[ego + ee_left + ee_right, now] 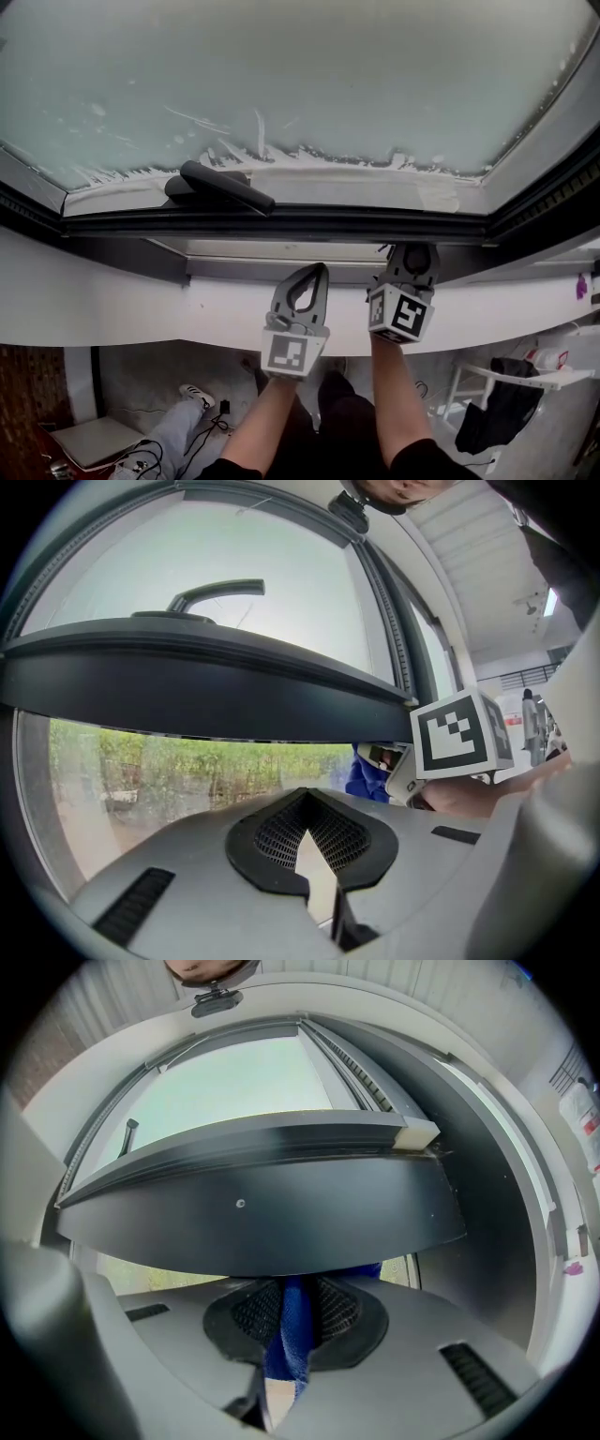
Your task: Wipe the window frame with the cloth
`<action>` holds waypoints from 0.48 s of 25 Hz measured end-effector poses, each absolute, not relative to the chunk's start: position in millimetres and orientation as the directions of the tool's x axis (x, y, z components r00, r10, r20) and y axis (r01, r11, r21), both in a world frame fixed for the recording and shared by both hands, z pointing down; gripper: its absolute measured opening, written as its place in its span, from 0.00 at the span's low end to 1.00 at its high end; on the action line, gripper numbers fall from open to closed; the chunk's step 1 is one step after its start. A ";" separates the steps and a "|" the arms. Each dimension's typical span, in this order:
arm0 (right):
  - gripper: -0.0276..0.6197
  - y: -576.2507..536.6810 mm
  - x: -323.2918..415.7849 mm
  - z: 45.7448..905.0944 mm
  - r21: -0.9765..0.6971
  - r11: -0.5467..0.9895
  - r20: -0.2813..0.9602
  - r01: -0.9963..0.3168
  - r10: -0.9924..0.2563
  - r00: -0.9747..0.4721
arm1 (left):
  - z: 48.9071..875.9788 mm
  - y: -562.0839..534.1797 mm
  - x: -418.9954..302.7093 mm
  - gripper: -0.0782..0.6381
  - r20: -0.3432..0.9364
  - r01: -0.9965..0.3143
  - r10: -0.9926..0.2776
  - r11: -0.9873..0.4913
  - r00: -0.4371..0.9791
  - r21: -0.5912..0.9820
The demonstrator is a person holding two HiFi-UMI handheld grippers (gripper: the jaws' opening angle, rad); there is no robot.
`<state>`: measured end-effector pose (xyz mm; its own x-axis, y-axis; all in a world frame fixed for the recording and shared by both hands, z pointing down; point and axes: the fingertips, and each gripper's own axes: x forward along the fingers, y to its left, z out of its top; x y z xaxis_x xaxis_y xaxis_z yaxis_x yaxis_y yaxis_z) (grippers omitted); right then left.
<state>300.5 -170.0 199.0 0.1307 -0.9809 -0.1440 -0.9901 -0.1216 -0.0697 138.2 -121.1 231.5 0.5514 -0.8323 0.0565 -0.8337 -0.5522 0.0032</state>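
Right tongs [292, 1288] clenched on the one blue cloth [289, 1330], bottom centre of the right gripper view. The cloth runs up to the dark window frame [281, 223] (its underside). Left tongs [305, 797] closed and empty, just left of them. White sill [112, 300] underneath. One black handle [220, 185] upper left, then the frosted pane [300, 75].
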 end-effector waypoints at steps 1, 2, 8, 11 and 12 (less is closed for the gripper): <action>0.10 -170.2 296.7 198.6 -0.066 -0.115 -0.147 -0.991 -0.981 0.124 | 231.4 -121.2 135.2 0.12 0.059 -0.836 -0.834 -0.549 0.548 0.004; 0.11 -170.5 292.6 198.2 -0.061 -0.109 -0.150 -0.992 -0.982 0.117 | 231.1 -121.5 132.6 0.12 0.060 -0.838 -0.836 -0.546 0.545 0.003; 0.10 -173.0 269.2 198.3 -0.033 -0.070 -0.149 -0.997 -0.986 0.074 | 231.1 -119.9 118.7 0.12 0.057 -0.848 -0.847 -0.530 0.528 -0.008; 0.11 -174.6 257.2 196.4 -0.027 -0.048 -0.161 -0.998 -0.986 0.052 | 230.7 -120.1 109.2 0.12 0.053 -0.857 -0.856 -0.515 0.515 0.005; 0.10 -175.0 252.6 195.9 -0.027 -0.041 -0.167 -0.999 -0.985 0.045 | 230.6 -119.9 105.4 0.12 0.055 -0.860 -0.858 -0.511 0.510 0.005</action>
<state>252.6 -175.0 195.9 0.0446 -0.9849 -0.1670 -0.9988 -0.0407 -0.0268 105.4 -119.9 230.6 0.5100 -0.8584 0.0555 -0.8598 -0.5105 0.0047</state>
